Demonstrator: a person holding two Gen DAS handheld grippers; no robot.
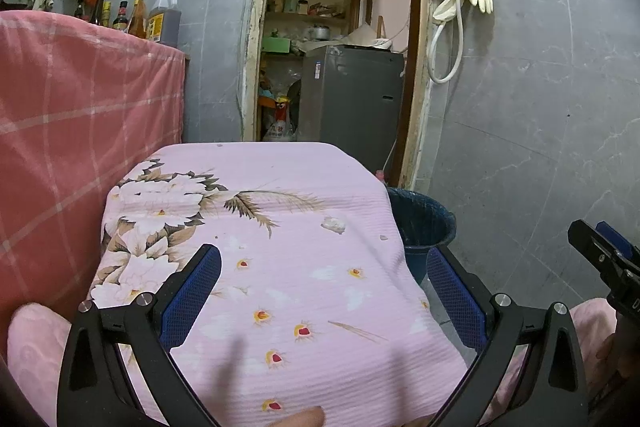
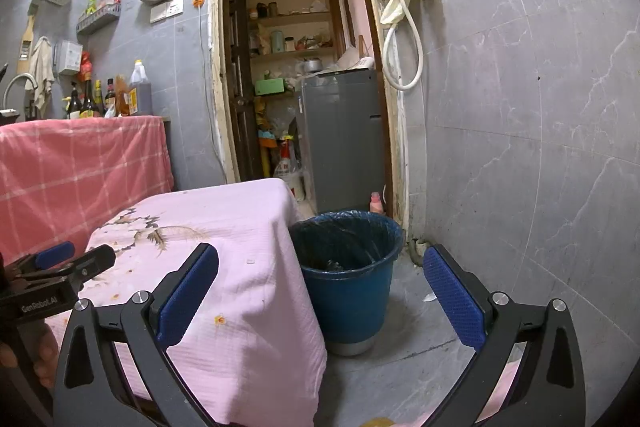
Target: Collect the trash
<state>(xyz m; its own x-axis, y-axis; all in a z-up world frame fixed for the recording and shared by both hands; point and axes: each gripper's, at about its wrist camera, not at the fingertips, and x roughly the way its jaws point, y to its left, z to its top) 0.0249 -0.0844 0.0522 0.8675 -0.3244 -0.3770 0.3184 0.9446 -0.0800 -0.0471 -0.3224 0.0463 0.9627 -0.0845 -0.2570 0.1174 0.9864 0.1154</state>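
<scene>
The left gripper [image 1: 324,279] is hanging wide open over the pink flowery table [image 1: 280,307]. A small white scrap [image 1: 333,224] is lying near the table's right edge. The right gripper [image 2: 320,287] is wide open too, holding nothing. The blue bin [image 2: 348,267] is standing on the floor, touching the table's right side.

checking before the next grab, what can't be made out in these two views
- Blue plastic bucket: its contents are dark in the right wrist view; in the left wrist view the pink floral cloth hides most of it.
- Small white scrap: too small to identify.
- Left gripper and right gripper: open, empty.
</scene>
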